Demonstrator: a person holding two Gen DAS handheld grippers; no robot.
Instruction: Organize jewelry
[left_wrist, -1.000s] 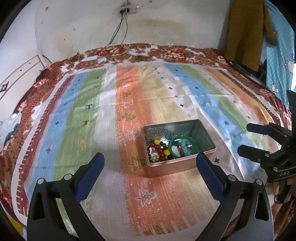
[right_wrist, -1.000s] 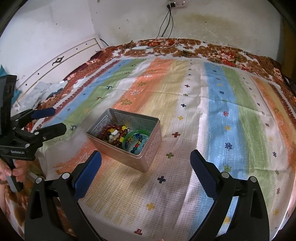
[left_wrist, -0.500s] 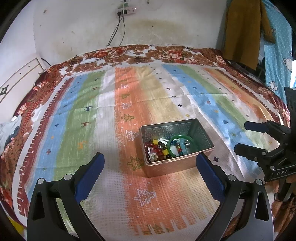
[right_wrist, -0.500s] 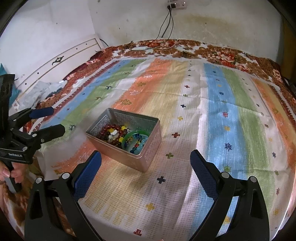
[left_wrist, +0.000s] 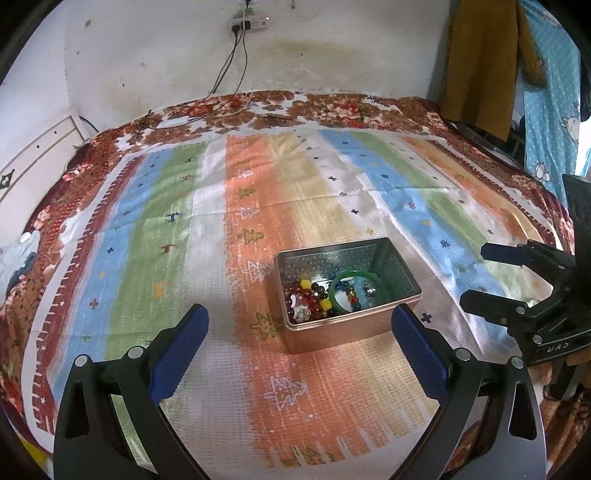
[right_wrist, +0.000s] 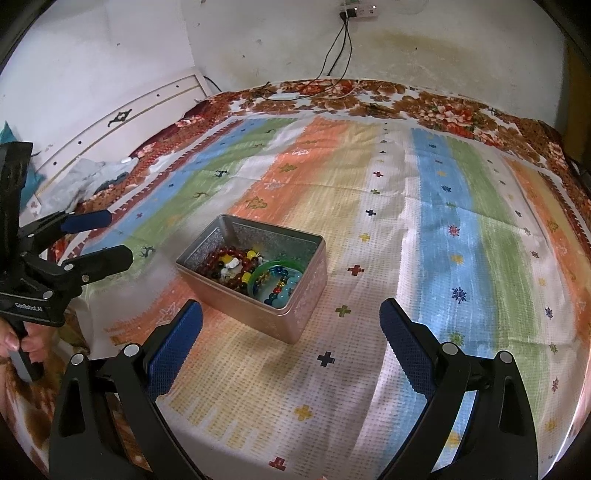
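Now both tongs, left (left_wrist: 299, 325) and right (right_wrist: 291, 317), are hovering wide open and empty near the rectangular silver metal tin (left_wrist: 332, 332) holding beaded bracelets (right_wrist: 229, 266) on the striped bed cover (left_wrist: 258, 206); next, probably reaching inside.

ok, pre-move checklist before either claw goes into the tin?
1. Left claw open, nothing held: ok.
2. Right claw open, nothing held: ok.
3. Tin has no lid on, sits flat on the striped cloth: ok.
4. Green bangle lies on top, reachable: ok.
5. Beaded bracelets lie untangled: cannot tell.
6. Somewhere to sort pieces into: not ok, none in view.
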